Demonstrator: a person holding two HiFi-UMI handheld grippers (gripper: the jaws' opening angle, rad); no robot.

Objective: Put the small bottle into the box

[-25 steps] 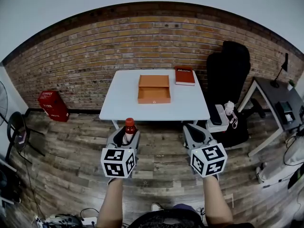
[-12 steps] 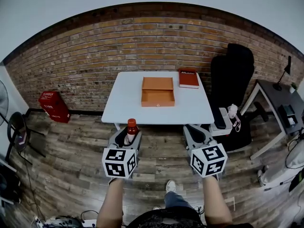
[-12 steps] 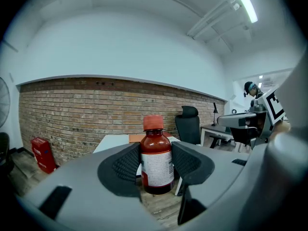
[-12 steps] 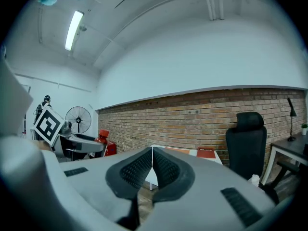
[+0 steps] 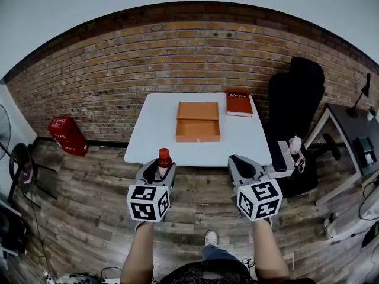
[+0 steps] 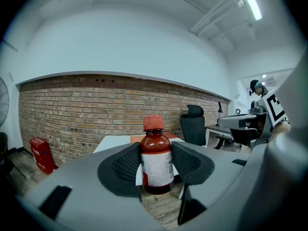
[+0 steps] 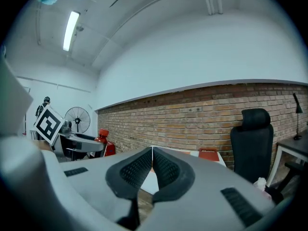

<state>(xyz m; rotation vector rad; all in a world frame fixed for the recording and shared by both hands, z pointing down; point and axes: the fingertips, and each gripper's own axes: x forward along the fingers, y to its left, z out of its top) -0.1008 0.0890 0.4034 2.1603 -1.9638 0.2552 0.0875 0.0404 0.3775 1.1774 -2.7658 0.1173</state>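
A small dark-red bottle (image 5: 163, 160) with a red cap and a white label stands upright between the jaws of my left gripper (image 5: 159, 169), which is shut on it; the left gripper view shows the bottle (image 6: 156, 160) pinched at its label. An open orange box (image 5: 198, 122) lies on the white table (image 5: 154, 136) ahead, beyond both grippers. My right gripper (image 5: 241, 165) hovers over the wooden floor before the table's front right edge, its pads (image 7: 144, 170) pressed together with nothing between them.
A red book (image 5: 238, 103) lies at the table's far right corner. A black office chair (image 5: 296, 108) stands right of the table, with a grey desk (image 5: 355, 141) further right. A red canister (image 5: 67, 136) stands by the brick wall at left.
The table and box have drawn closer and shifted slightly right as the person steps forward. Both grippers keep their pose, and the bottle stays gripped.
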